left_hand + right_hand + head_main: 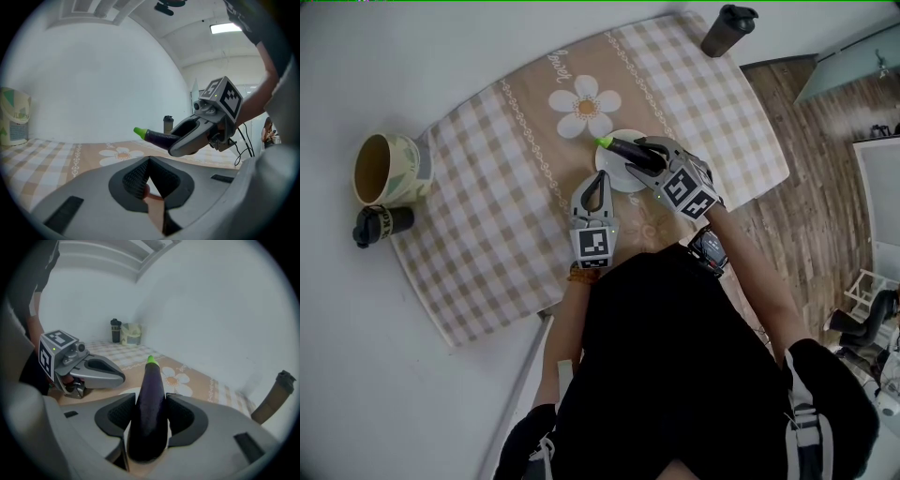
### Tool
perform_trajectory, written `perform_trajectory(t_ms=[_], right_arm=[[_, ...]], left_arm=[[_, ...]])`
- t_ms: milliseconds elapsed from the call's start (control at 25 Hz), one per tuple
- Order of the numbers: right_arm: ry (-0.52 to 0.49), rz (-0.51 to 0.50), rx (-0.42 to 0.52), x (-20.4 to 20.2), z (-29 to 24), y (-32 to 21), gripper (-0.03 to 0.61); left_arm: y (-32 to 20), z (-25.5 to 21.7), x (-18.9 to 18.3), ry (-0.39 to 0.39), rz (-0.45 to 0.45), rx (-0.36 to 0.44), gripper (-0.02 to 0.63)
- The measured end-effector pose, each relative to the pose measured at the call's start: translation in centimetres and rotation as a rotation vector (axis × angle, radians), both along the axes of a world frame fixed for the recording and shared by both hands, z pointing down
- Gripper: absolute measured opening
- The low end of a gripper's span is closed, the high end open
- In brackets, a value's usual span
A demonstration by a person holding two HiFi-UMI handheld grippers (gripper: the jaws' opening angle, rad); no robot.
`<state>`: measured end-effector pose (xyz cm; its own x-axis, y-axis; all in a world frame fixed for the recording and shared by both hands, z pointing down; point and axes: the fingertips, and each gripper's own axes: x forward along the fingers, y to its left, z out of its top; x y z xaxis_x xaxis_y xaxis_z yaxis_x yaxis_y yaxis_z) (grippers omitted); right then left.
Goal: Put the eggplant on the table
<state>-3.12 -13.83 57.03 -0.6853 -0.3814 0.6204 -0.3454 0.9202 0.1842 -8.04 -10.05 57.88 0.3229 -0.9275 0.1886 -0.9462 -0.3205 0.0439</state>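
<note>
The dark purple eggplant (625, 148) with a green stem end lies between the jaws of my right gripper (639, 153), which is shut on it over a small white plate (612, 179). In the right gripper view the eggplant (151, 398) points away from the camera, pinched at its thick end. The left gripper view shows the eggplant (157, 137) sticking out of the right gripper (174, 139), raised above the cloth. My left gripper (598, 178) hangs just left of the plate, shut with nothing in it.
A beige checked tablecloth (497, 216) with a daisy print (584, 106) covers the table. A large mug (386, 170) and a small dark bottle (380, 224) stand at the left end. A dark tumbler (728, 29) stands at the far right corner.
</note>
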Motion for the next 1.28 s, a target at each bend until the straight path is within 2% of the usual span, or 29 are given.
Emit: perform_trajectory(t_ms=[80,160,200,280,360,480,840,1280], right_arm=[[0.029,0.011,0.024,1.2,0.1,2.6,0.212],[0.048,0.031,0.078,1.9,-0.2,2.7,0.212],[0.056,0.031,0.073,1.9,0.1,3.1,0.212],[0.073,0.013,0.012,1.1,1.6,2.5,0.212],[0.087,-0.006,-0.044,-0.5,2.9,-1.3,0.212],[0.116,-0.012,-0.078,-1.6,4.2,-4.6,0.212],[0.173,0.014,-0.104,-0.9,6.2,-3.6,0.213],[0.141,0.036,-0.135,-1.0,6.4,-3.8,0.216]], left_arm=[[2.6,-0.7,1.2,-0.002,0.012,0.040,0.008],[2.5,-1.7,1.8,-0.010,0.031,0.114,0.008],[2.9,-1.8,1.8,-0.012,0.030,0.118,0.008],[2.3,-1.1,1.1,-0.010,0.016,0.071,0.008],[-1.6,-0.3,-0.2,-0.004,0.002,0.025,0.008],[-4.8,0.1,-1.3,-0.003,-0.006,-0.001,0.008],[-3.6,0.1,-1.0,-0.002,-0.006,0.000,0.008],[-3.6,0.1,-1.1,-0.002,-0.005,0.002,0.008]])
